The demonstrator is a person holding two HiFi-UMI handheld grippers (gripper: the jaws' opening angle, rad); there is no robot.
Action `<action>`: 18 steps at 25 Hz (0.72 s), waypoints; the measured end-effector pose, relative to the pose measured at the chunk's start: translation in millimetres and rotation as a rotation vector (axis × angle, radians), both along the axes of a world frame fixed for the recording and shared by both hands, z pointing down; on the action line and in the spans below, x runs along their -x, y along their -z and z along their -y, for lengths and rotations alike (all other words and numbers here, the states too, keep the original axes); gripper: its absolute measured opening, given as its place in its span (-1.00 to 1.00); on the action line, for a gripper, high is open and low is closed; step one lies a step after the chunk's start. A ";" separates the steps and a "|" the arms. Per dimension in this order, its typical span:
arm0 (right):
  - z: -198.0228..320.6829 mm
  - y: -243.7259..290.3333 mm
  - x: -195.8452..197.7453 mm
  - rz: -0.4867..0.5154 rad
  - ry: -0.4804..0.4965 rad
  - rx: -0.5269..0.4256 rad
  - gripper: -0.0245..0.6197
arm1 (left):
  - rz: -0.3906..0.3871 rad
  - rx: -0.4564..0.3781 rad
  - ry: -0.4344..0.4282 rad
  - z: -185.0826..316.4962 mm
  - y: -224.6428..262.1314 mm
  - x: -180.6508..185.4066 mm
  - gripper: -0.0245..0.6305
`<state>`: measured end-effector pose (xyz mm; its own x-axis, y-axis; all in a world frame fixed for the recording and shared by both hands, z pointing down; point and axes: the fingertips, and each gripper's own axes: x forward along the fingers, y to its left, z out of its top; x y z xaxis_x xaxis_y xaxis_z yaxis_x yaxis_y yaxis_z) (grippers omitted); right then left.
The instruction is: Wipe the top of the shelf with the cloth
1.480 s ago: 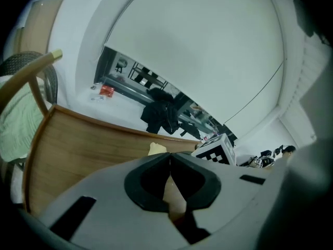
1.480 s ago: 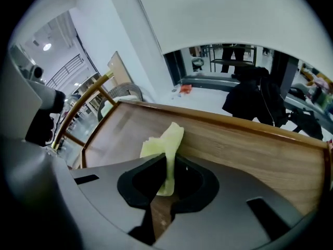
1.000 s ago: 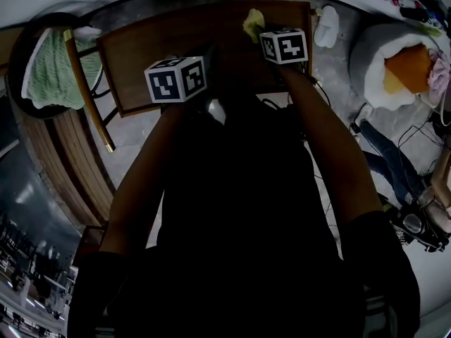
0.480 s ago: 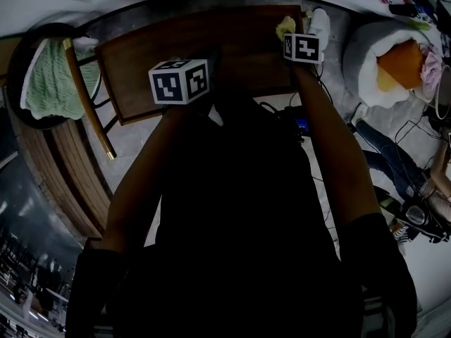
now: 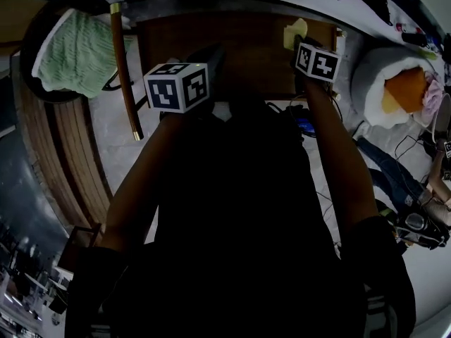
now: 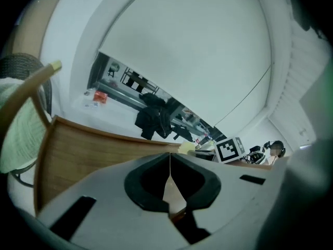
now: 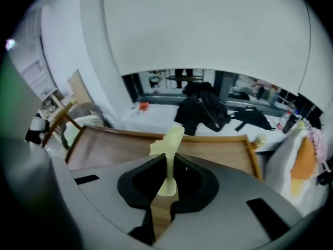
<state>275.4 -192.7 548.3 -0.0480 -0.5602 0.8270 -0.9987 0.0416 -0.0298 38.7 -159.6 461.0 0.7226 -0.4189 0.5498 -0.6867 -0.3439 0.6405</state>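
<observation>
The brown wooden shelf top (image 5: 232, 48) lies below me, and it fills the lower middle of both gripper views (image 7: 114, 147) (image 6: 88, 155). A pale yellow cloth (image 5: 294, 32) rests near its far right corner. My right gripper (image 5: 301, 46) is shut on this cloth (image 7: 167, 145), which sticks up between the jaws (image 7: 167, 160). My left gripper (image 5: 213, 53) hovers over the shelf's middle, shut with nothing in it (image 6: 169, 158). The left gripper view also shows the cloth (image 6: 186, 148) beside the right gripper's marker cube (image 6: 229, 150).
A green knitted cloth (image 5: 70, 51) lies on a round dark seat at left, beside a wooden rod (image 5: 124, 69). A white cushion with an orange thing (image 5: 398, 76) and floor cables (image 5: 402, 160) are at right. Dark clothes (image 7: 203, 111) lie on a white surface behind the shelf.
My right gripper has slid the yellow cloth to the right along the shelf's far side, toward the right corner. The left gripper has stayed over the middle.
</observation>
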 end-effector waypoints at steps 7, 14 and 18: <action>2.2 12.9 275.3 0.413 0.339 -0.023 -0.78 | -0.012 0.043 0.150 -1.3 19.9 121.0 -0.88; -23.7 -45.8 419.1 0.467 0.493 0.130 -0.78 | 0.020 0.062 0.201 -19.9 11.2 195.3 -0.88; -30.6 -68.3 439.7 0.352 0.592 0.151 -0.78 | 0.031 0.081 0.218 -33.2 2.4 207.7 -0.88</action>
